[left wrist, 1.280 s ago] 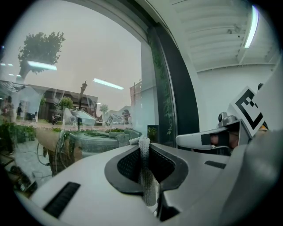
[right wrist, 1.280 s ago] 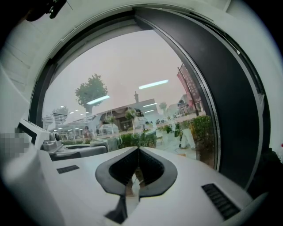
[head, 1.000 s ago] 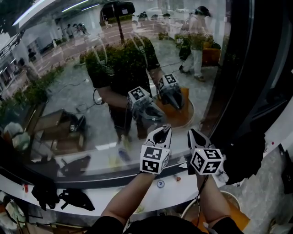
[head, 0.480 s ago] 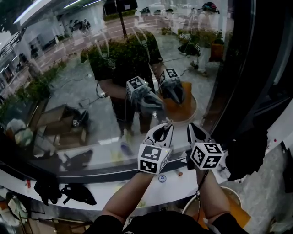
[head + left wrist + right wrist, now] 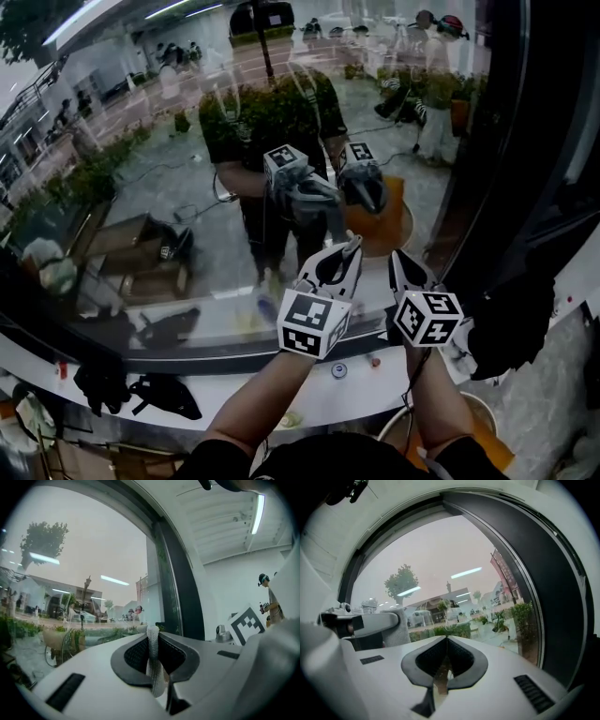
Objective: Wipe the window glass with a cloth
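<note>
Left gripper (image 5: 153, 631): jaws pinched on a narrow strip of grey-white cloth (image 5: 153, 660), which stands upright between them and pokes out at the tips. It points at the window glass (image 5: 178, 178); contact with the pane cannot be told. Right gripper (image 5: 446, 640): jaws pressed together with nothing between them, just beside the left gripper.

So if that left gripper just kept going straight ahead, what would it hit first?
The window glass, most likely. The left gripper points at the pane, and the cloth pinched in its jaws sticks out past them, so the cloth would probably touch first. Depth is hard to judge.
</note>
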The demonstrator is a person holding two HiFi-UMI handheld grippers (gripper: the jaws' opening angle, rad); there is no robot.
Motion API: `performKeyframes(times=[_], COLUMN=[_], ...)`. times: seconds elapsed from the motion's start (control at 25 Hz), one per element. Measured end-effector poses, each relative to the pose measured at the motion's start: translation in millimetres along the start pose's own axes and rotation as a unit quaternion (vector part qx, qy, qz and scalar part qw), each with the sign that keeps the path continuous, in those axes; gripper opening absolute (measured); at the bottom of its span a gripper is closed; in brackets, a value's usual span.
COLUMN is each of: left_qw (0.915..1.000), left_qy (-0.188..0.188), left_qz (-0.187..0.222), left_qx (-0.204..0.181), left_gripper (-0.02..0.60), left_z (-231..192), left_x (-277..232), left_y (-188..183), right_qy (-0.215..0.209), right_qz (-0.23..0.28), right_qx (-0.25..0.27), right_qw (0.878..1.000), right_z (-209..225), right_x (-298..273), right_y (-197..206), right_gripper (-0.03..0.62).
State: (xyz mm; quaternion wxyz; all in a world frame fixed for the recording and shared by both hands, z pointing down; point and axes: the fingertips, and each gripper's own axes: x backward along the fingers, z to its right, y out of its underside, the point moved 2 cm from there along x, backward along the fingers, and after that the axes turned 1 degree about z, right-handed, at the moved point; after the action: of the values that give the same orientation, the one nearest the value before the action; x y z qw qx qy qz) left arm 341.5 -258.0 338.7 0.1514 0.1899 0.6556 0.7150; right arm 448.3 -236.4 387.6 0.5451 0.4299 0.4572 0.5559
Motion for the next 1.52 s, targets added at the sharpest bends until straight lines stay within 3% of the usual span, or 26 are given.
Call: performKeyframes(times=[0.32, 0.44, 1.08, 1.52], left_qw=[0.9995, 0.999, 0.9991, 0.9966], left_qy=[0.006, 0.006, -0.037, -0.082], left_qz=[0.03, 0.028, 0.016, 0.011], left_qx=[0.011, 0.034, 0.008, -0.01], left_gripper=[0.031, 0.031, 0.031, 0.031], left_z=[-12.1, -21.3, -47.1, -69.8], left_x=[4.6, 2.7, -5.7, 24.0], left_y=[-54.2, -61.8, -59.5, -58.7], right_qy=[-0.017, -0.023, -0.051, -0.073], right_qz=[0.019, 0.027, 0.019, 0.013], right_qx=[0.007, 0.007, 0.011, -0.001], right_qw=[1.0, 0.999, 0.998, 0.997], right_z=[-20.6, -24.5, -30.3, -49.1], right_x=[-2.8, -4.1, -16.0, -18.8], right_y=[-21.3, -26.9, -24.5, -14.1], right_gripper=[0.029, 0.029, 0.029, 0.029])
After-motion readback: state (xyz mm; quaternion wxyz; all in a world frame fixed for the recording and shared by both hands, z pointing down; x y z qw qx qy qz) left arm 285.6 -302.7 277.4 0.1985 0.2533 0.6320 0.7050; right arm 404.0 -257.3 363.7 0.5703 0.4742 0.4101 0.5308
